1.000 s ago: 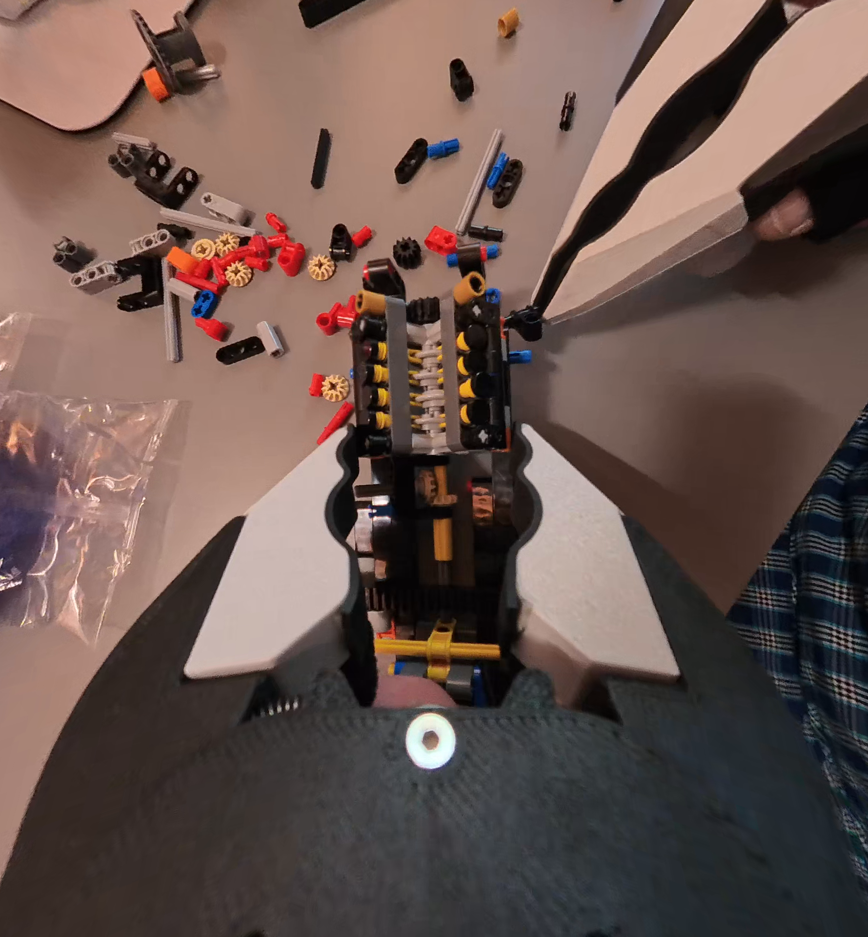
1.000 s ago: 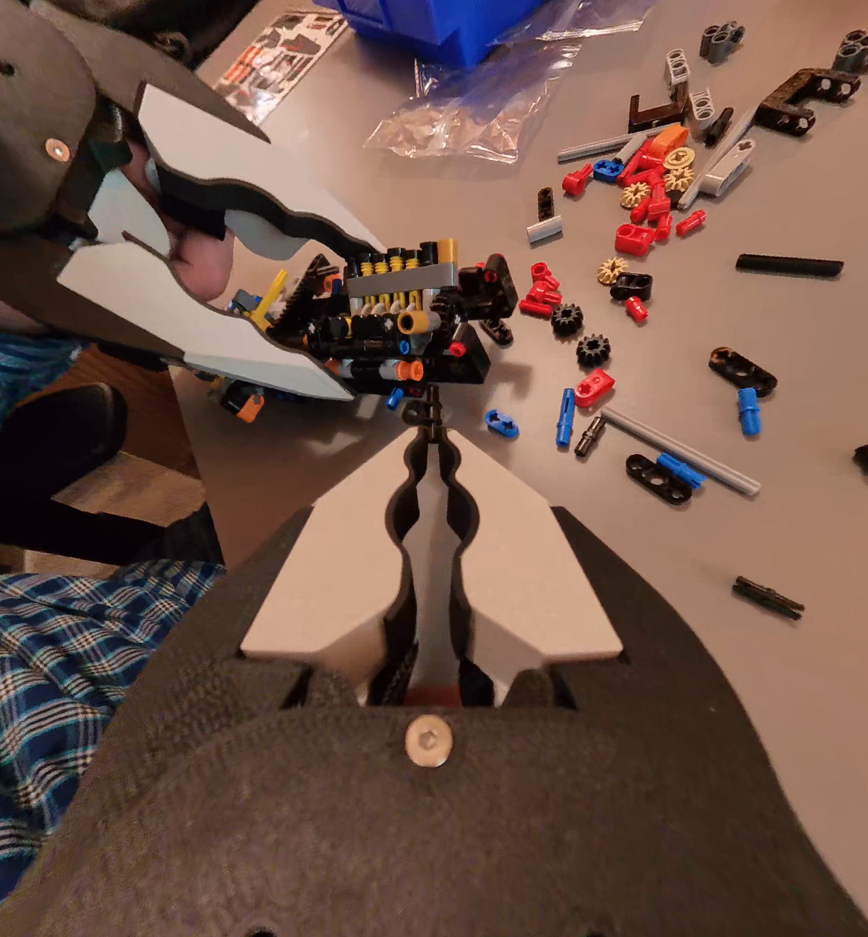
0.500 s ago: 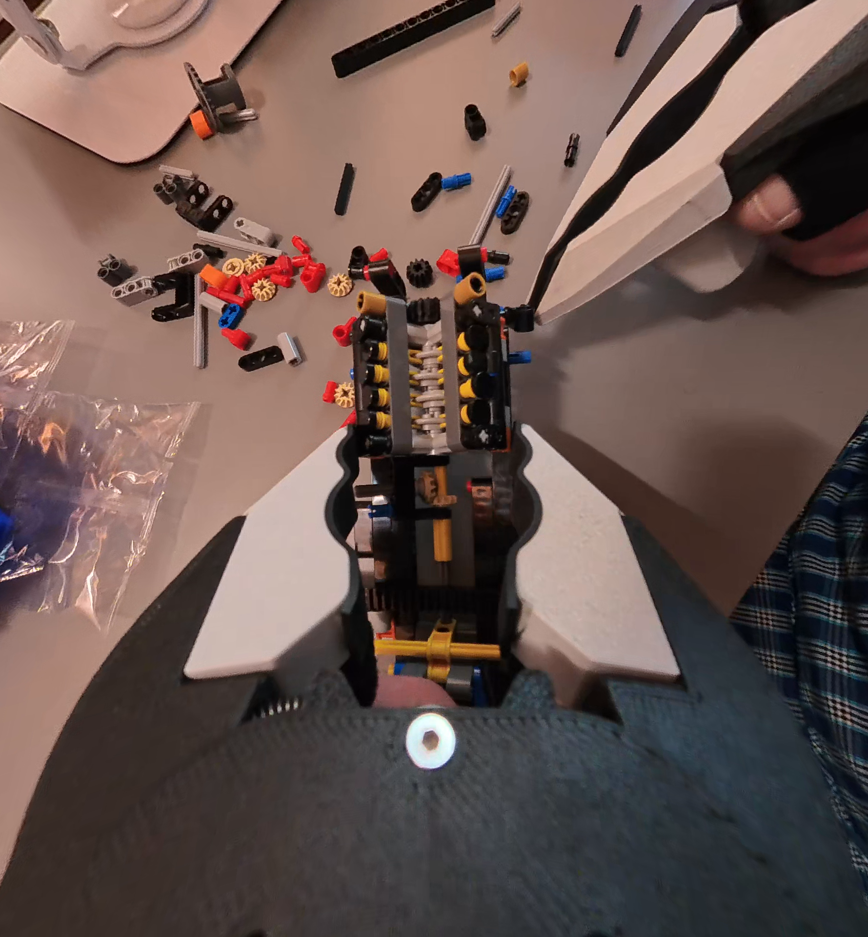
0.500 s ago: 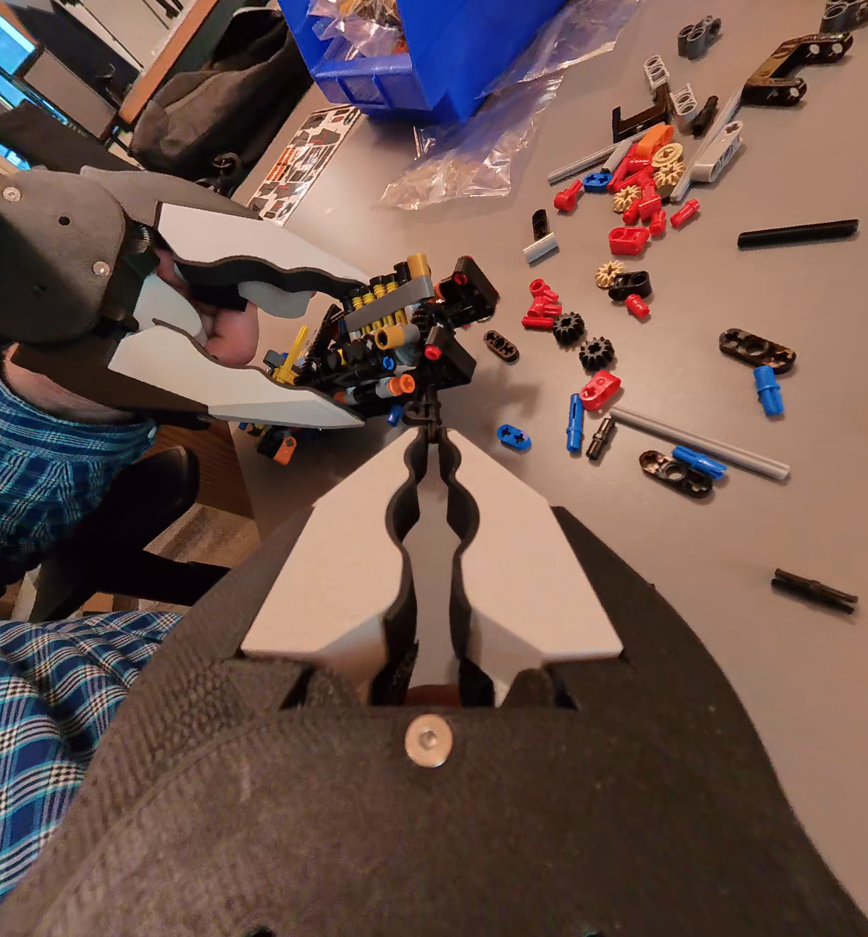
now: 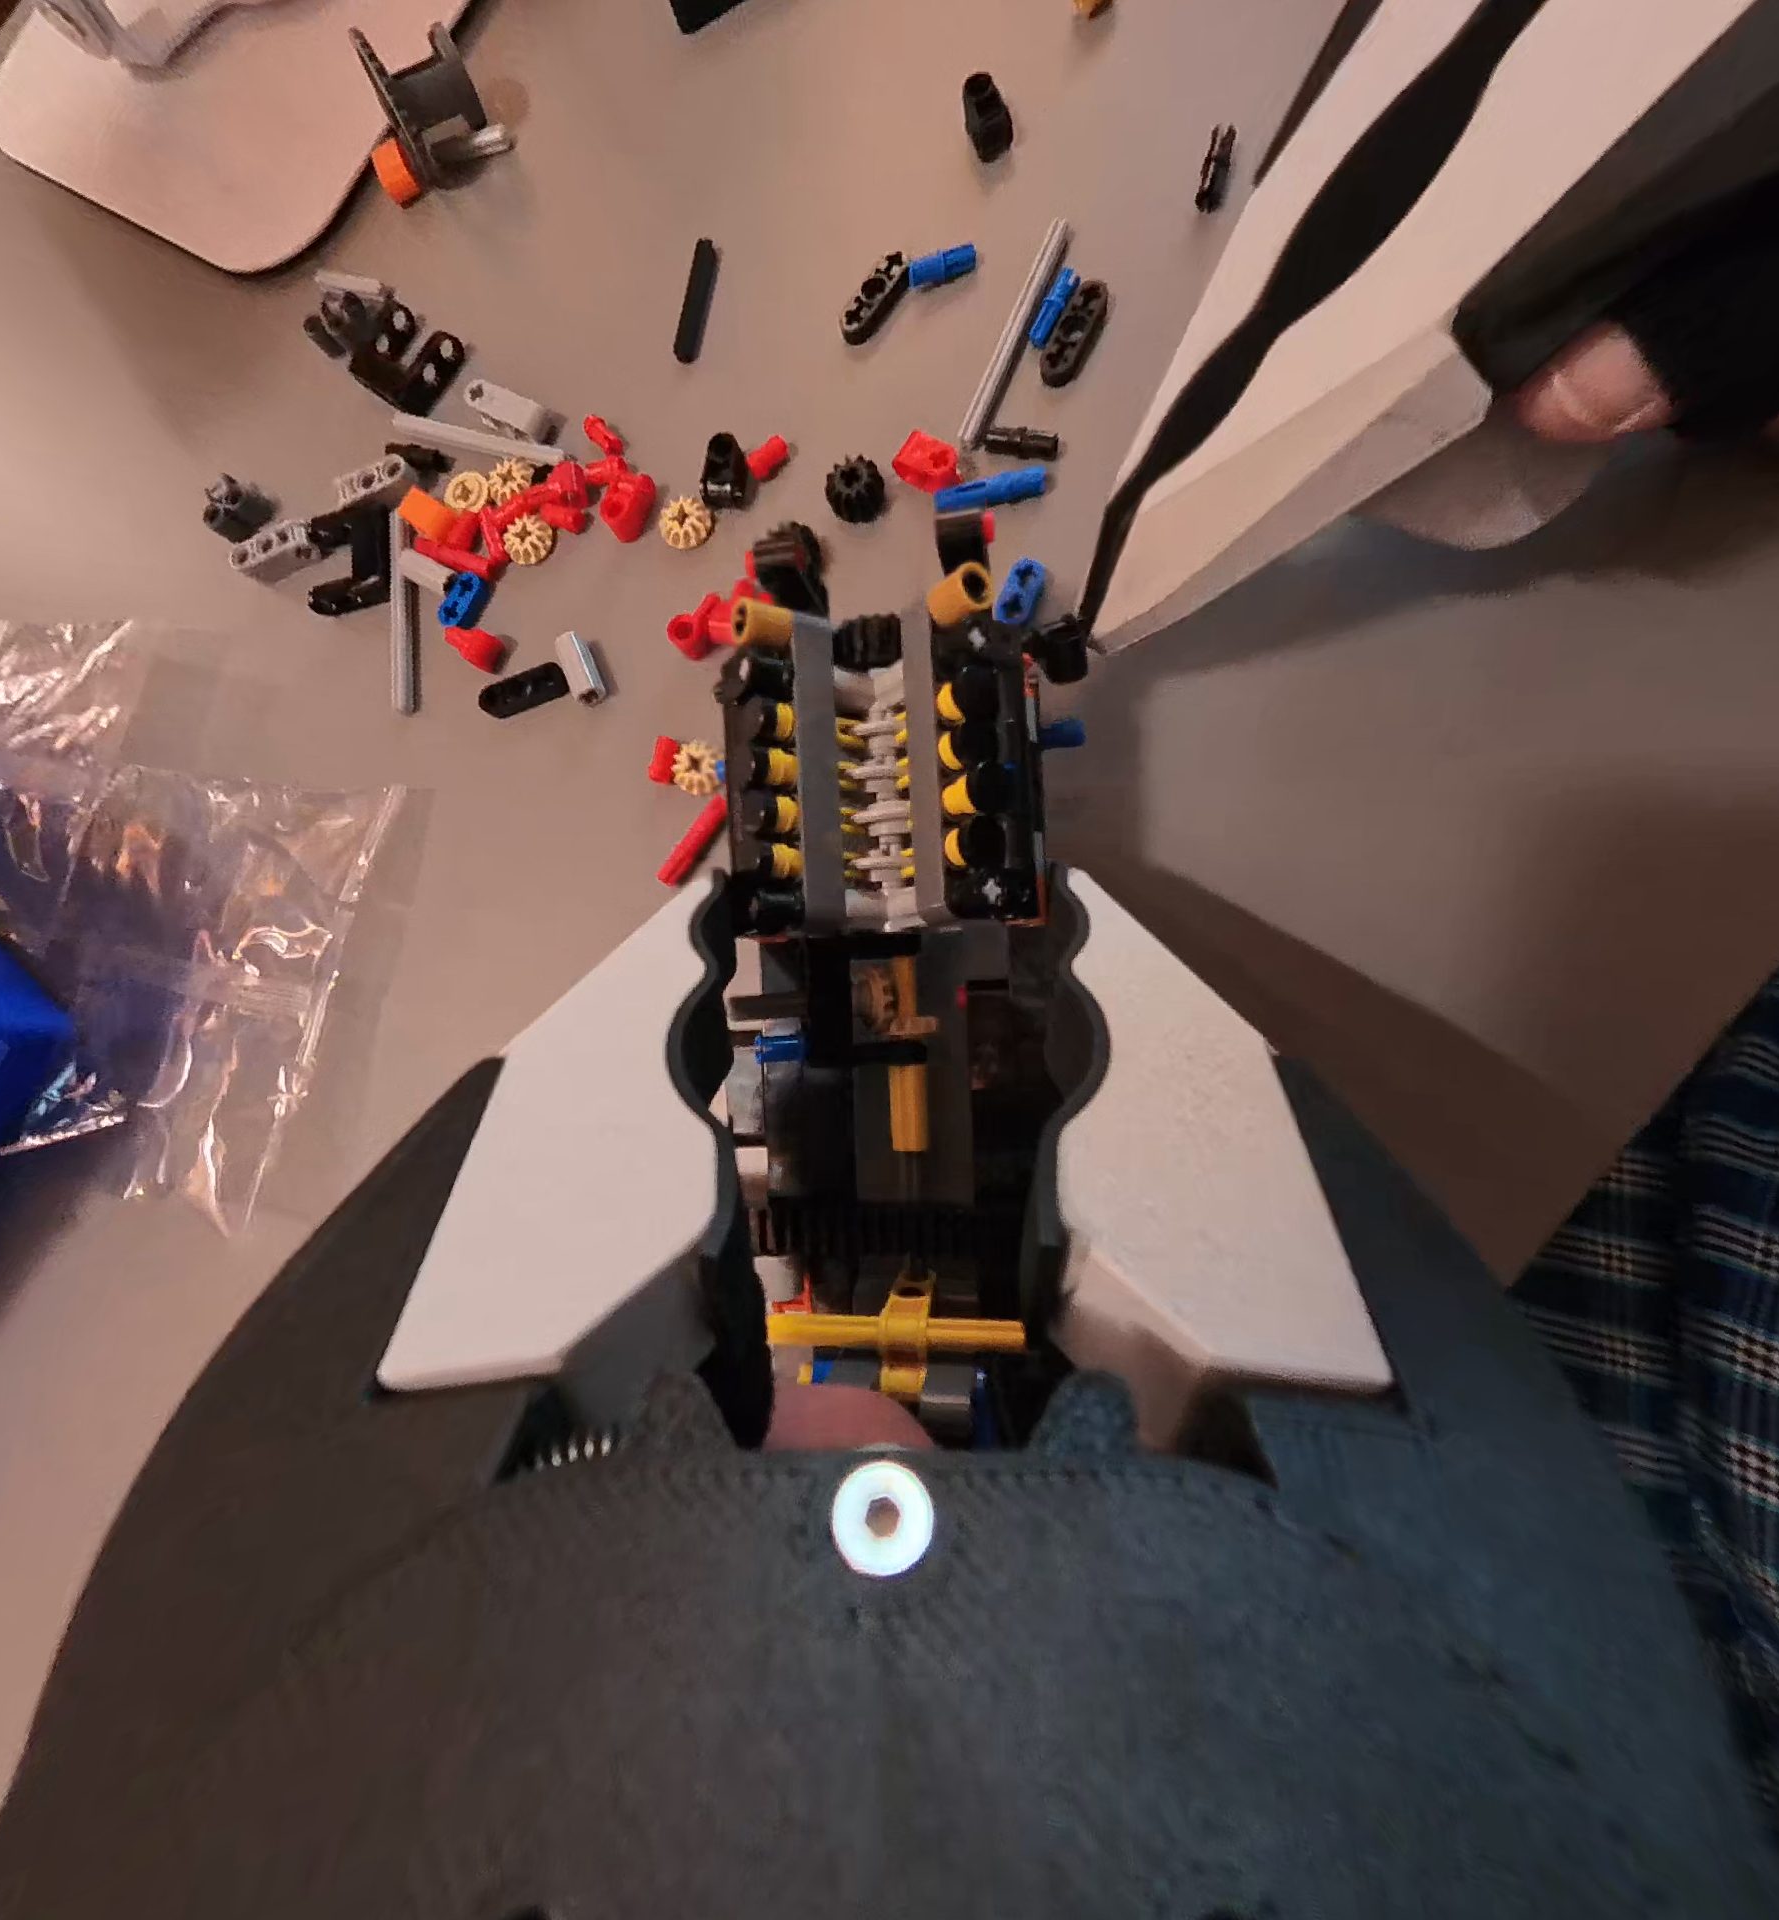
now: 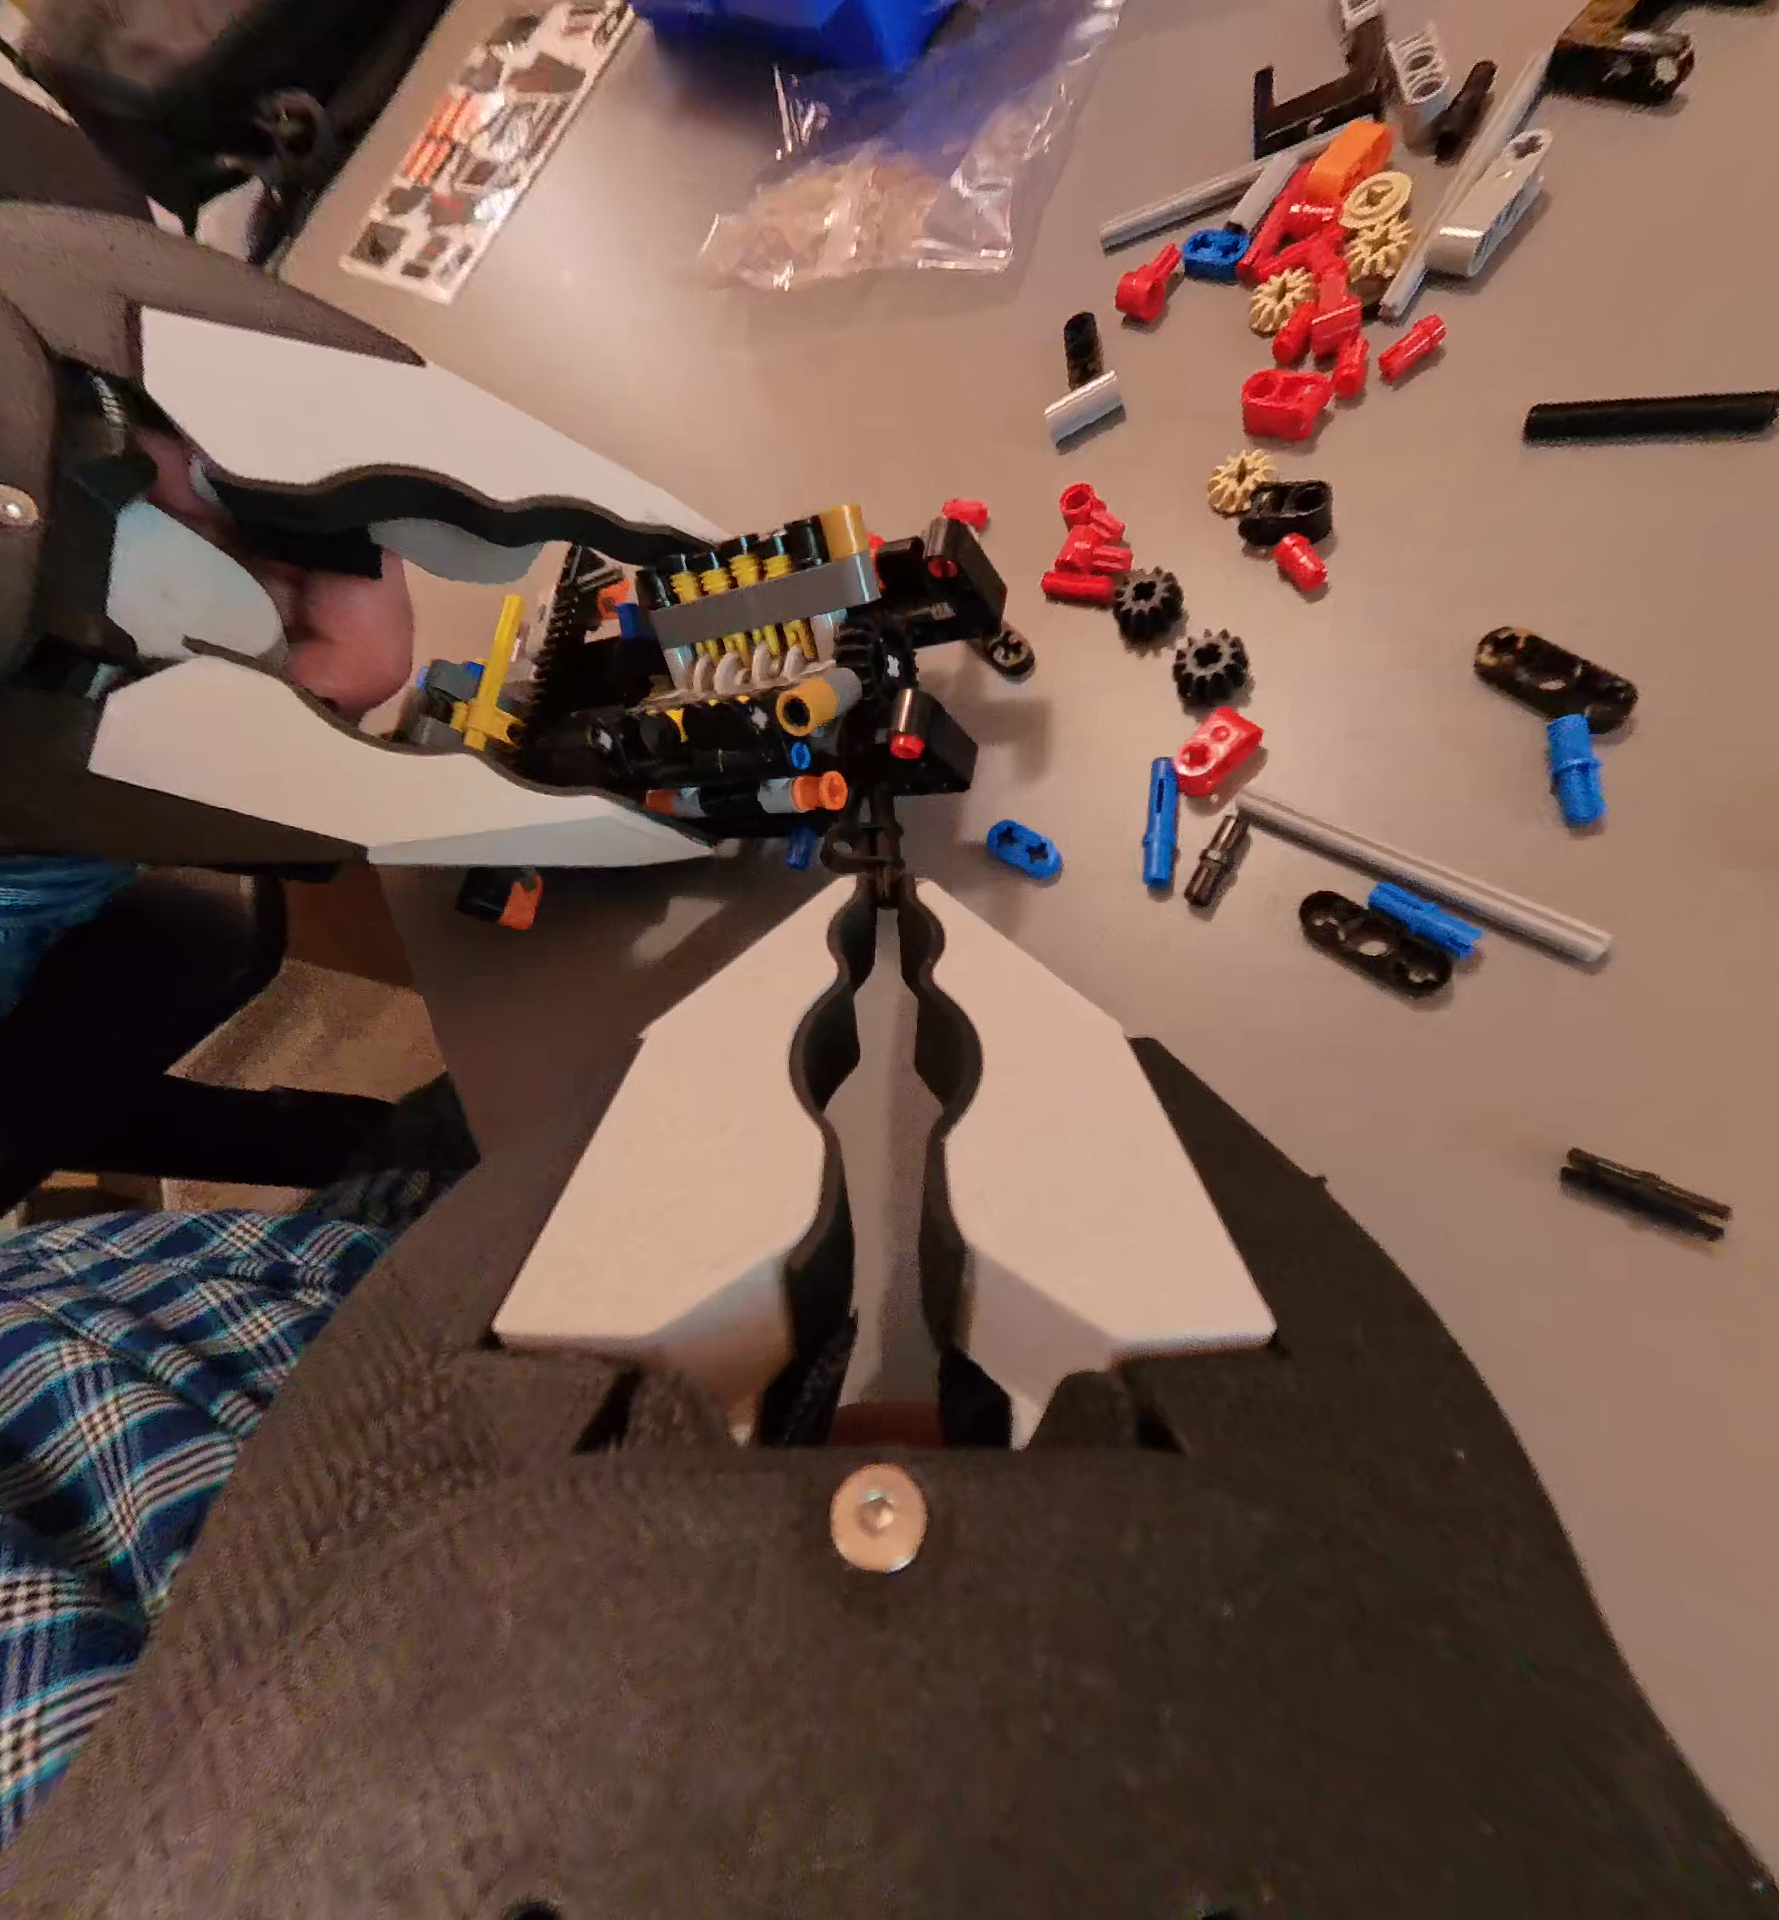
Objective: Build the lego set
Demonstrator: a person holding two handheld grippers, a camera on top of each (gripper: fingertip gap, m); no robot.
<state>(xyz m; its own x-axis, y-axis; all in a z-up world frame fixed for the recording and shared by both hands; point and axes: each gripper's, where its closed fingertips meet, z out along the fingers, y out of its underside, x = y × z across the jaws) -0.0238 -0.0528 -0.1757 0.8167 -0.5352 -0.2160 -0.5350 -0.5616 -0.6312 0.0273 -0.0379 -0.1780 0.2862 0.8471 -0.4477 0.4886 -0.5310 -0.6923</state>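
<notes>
Since a moment ago I've levelled the engine assembly (image 6: 760, 665), clamped in my left gripper (image 5: 890, 914) above the table (image 6: 1487, 1455). My right gripper (image 6: 883, 883) pinches a black pin (image 6: 869, 842) against its side; I push straight, squarely.

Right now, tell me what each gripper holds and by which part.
Left gripper clamps the black-and-yellow Lego engine assembly by the two sides of its rear half. Right gripper pinches a small black connector piece by its near end, against the assembly's side.
</notes>
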